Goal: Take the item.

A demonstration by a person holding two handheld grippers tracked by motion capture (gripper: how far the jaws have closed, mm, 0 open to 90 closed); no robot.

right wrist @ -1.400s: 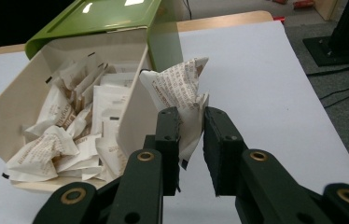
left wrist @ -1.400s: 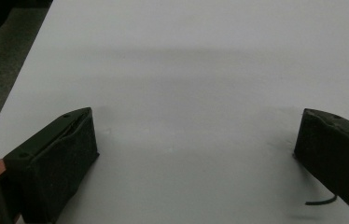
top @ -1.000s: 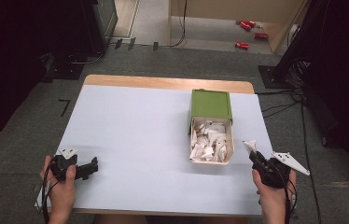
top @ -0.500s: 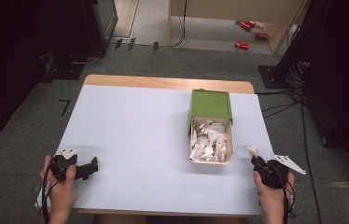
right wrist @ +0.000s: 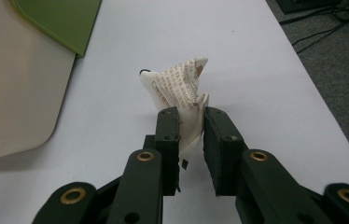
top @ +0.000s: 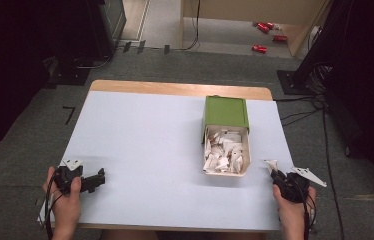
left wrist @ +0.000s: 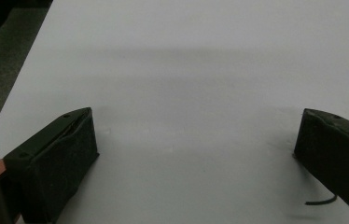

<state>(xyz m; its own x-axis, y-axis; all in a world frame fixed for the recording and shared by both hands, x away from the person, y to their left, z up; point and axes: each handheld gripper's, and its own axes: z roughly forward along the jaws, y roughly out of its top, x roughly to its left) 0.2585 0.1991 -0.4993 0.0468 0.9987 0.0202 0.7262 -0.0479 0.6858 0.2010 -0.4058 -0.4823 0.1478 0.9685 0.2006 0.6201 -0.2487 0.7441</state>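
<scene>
Your right hand-held gripper (right wrist: 191, 126) is closed on a small folded paper packet (right wrist: 178, 88), which projects forward and upward beyond the jaw tips. The packet hangs just above the bench (top: 150, 150), near its right front corner. The open beige tray (top: 226, 150), filled with similar white packets, lies just to the left of the right hand-held gripper; its green sleeve (top: 226, 111) sits at the far end. The tray's long axis runs away from you. The right hand is much the nearer; nothing stands between it and the tray. Your left hand-held gripper (left wrist: 196, 140) rests at the left front of the bench, jaws wide apart and empty, well away from the tray.
</scene>
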